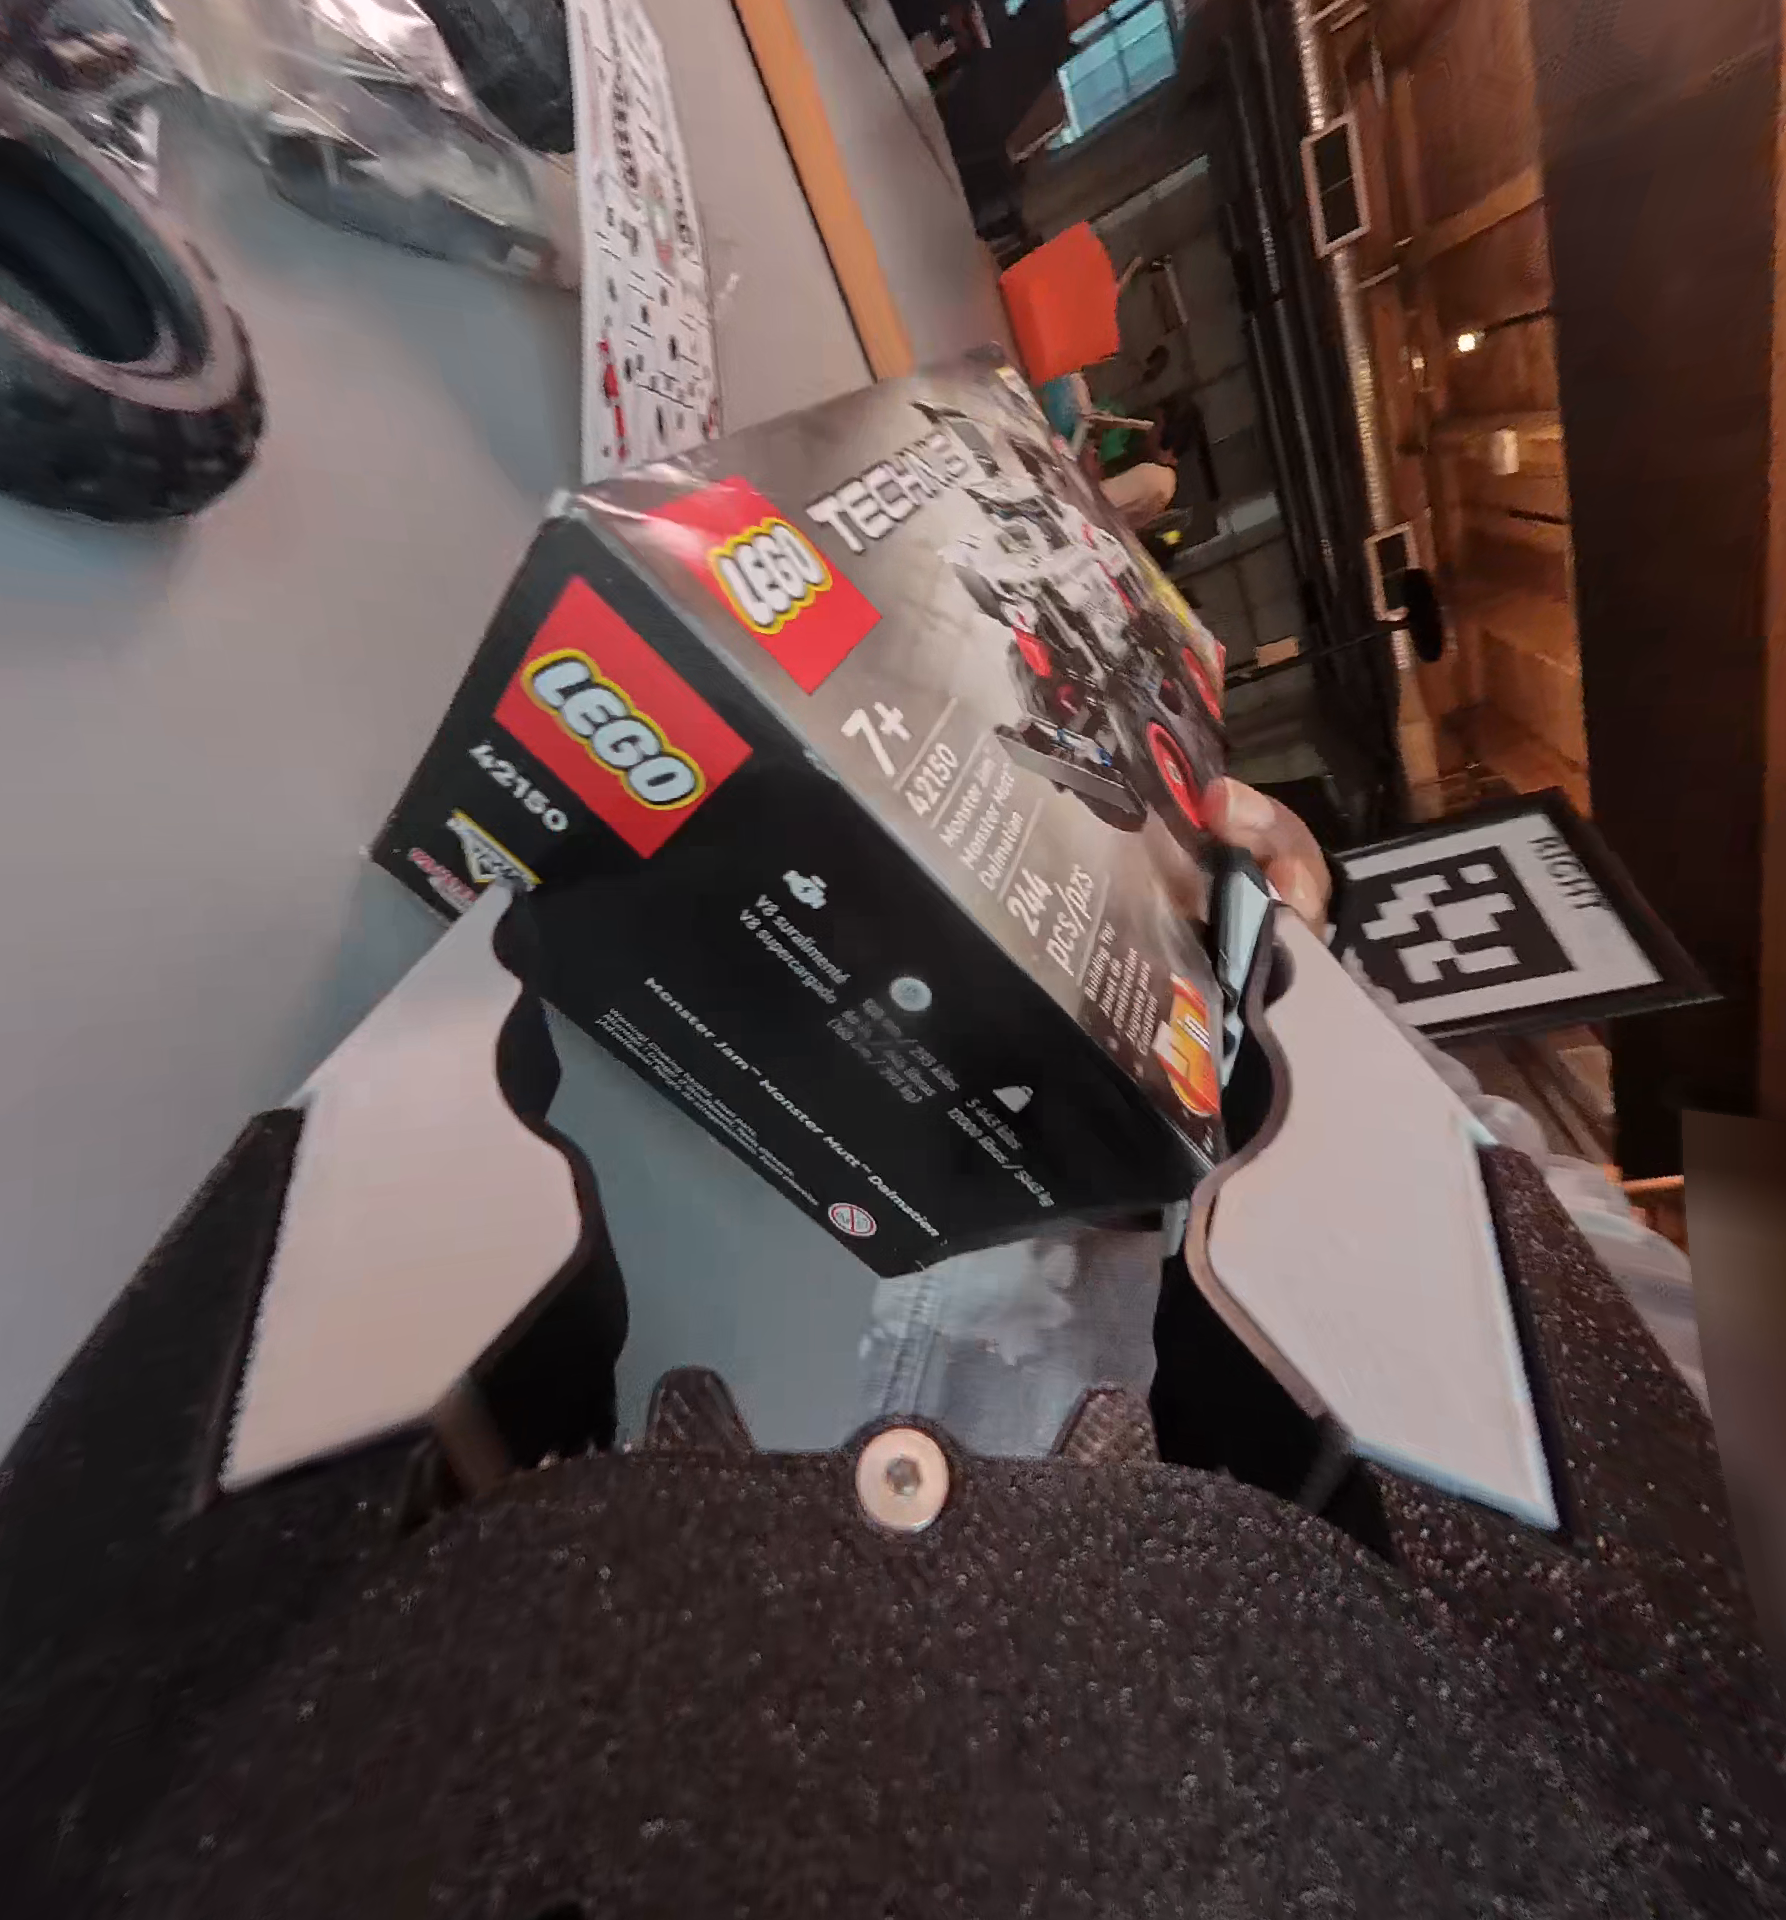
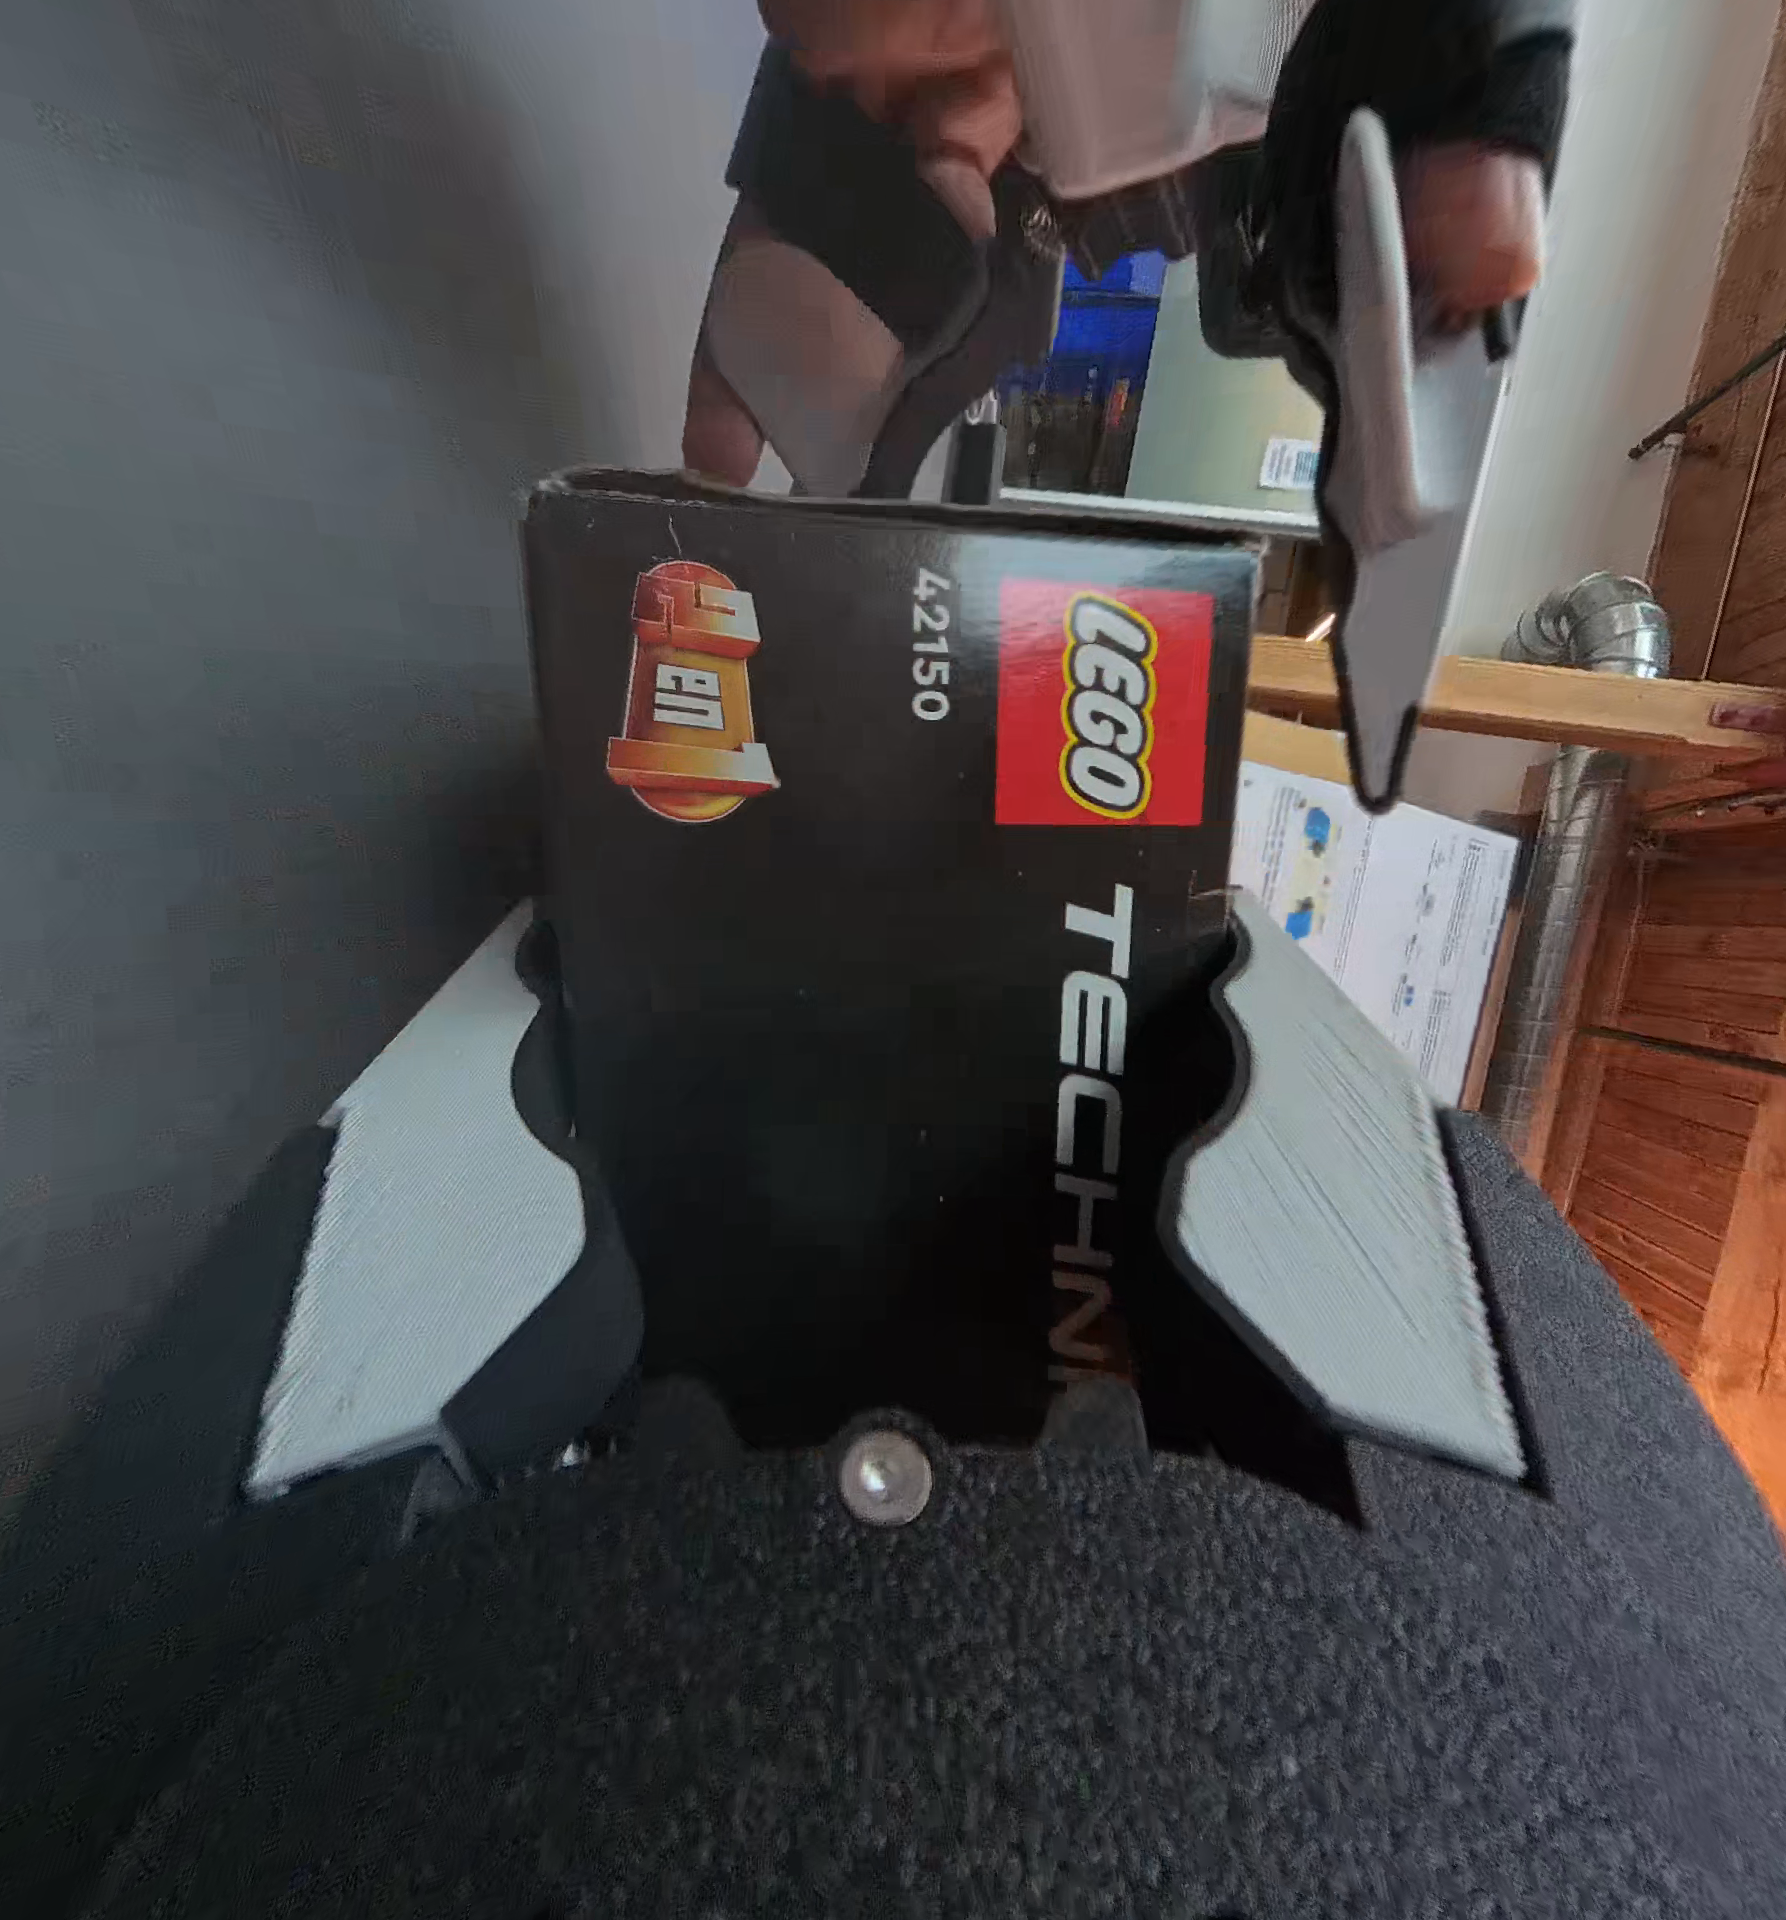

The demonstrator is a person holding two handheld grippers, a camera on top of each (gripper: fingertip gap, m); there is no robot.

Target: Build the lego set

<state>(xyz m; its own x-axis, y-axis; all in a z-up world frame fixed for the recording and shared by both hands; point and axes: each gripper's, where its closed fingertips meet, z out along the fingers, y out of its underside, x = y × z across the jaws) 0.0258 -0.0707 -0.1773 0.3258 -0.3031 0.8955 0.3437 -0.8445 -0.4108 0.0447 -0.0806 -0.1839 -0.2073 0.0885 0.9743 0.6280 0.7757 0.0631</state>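
Observation:
A black Lego set box (image 1: 868,831) with red logos is held in the air above the grey table (image 1: 193,831). My right gripper (image 2: 889,935) is shut on it, the box's narrow side (image 2: 868,935) sitting deep between the grey fingers (image 2: 1315,1143). My left gripper (image 1: 884,909) is open and straddles the box's other end. From the right wrist view one of the left gripper's fingers (image 2: 1377,499) hangs clear of the box's edge and the other sits behind its top edge. The right gripper's black-and-white marker plate (image 1: 1491,925) shows behind the box.
A large black tyre (image 1: 89,364) lies on the table at the left, with clear bags of parts (image 1: 380,156) and a white printed sheet (image 1: 650,239) behind it. The table's wooden edge (image 1: 827,208) runs at the back. A person's hands (image 2: 1471,229) hold the left gripper.

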